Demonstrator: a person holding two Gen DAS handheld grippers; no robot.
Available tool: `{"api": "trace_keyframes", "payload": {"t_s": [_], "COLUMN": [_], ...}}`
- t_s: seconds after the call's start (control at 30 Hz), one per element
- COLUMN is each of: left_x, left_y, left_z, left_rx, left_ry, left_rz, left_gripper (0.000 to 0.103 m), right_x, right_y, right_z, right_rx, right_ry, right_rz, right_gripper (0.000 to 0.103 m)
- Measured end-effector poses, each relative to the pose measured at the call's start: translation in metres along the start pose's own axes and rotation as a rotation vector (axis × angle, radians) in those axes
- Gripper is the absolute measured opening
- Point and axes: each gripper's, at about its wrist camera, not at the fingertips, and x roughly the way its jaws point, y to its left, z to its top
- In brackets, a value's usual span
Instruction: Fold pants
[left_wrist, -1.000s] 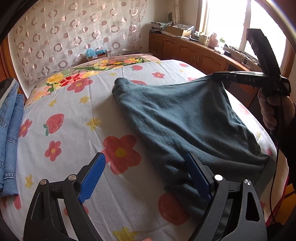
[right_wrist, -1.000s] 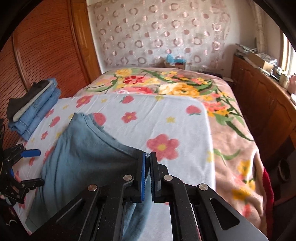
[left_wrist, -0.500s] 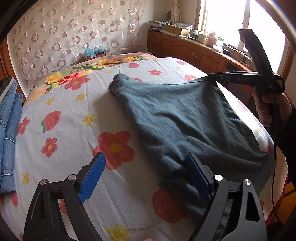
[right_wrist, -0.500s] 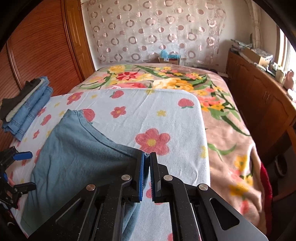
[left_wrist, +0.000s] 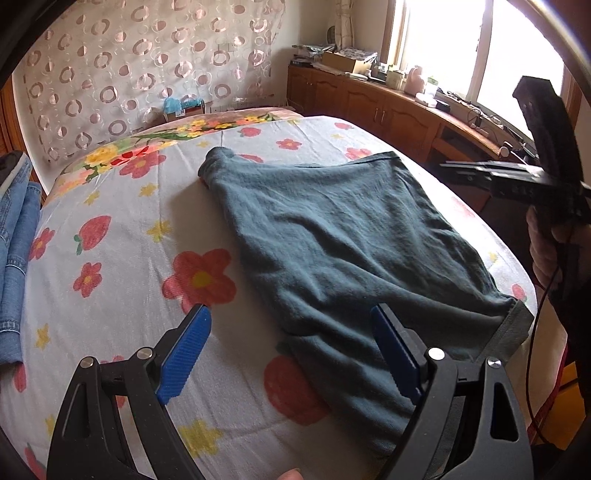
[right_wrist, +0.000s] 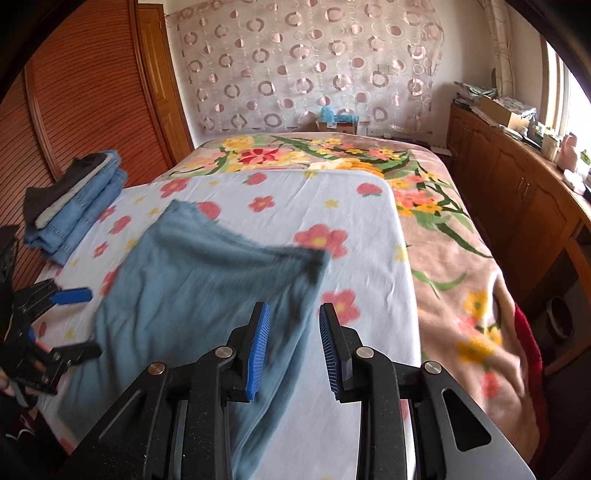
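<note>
**Now: both grippers free above the half-folded pants**

Here your left gripper (left_wrist: 291, 354) hovers low over the near end of the pants (left_wrist: 343, 236), its blue fingers (left_wrist: 186, 347) spread wide and holding nothing; one finger hangs over the bare sheet, the other over the cloth. Your right gripper (right_wrist: 293, 350) stands at the opposite edge with its fingers (right_wrist: 258, 347) parted and nothing between them, the cloth lying below and ahead of them. The pants lie on the bed (right_wrist: 373, 229) as a broad dark teal panel, apparently already doubled leg over leg, with the waistband toward you and the narrow far end bunched slightly.

Judged from this layout, the lengthwise fold is laid and released, and the crosswise fold is not yet begun. The next move probably calls for each gripper to pinch a corner of one end through all its layers, lift both together, and carry that end over the other, keeping the edges level so the panel does not skew.

The bed carries a pale sheet printed with red flowers and strawberries over a larger floral blanket (right_wrist: 454, 254). A stack of folded jeans (right_wrist: 77, 199) rests at the sheet's left edge, well apart from the pants. Wooden cabinets (right_wrist: 517, 199) run under the window; a slatted wardrobe door (right_wrist: 85, 96) and a ring-patterned curtain (right_wrist: 310, 62) close the room.
</note>
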Motion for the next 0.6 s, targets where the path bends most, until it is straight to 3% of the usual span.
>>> {"api": "trace_keyframes", "payload": {"t_s": [0.23,0.6], "left_x": [-0.013,-0.038], "left_y": [-0.008,-0.020], "left_z": [-0.010,-0.030], "left_rx": [0.010,0.018], "left_ry": [-0.014,-0.049], "left_rz": [-0.015,-0.033], "left_gripper": [0.089,0.079], "right_x": [-0.027,-0.066], "right_y": [0.018,0.028], "right_z": [-0.033,-0.068], "right_rx": [0.001,0.022], "right_ry": [0.005,0.016], "right_rz": [-0.008,-0.009], "right_gripper": [0.030,0.030]}}
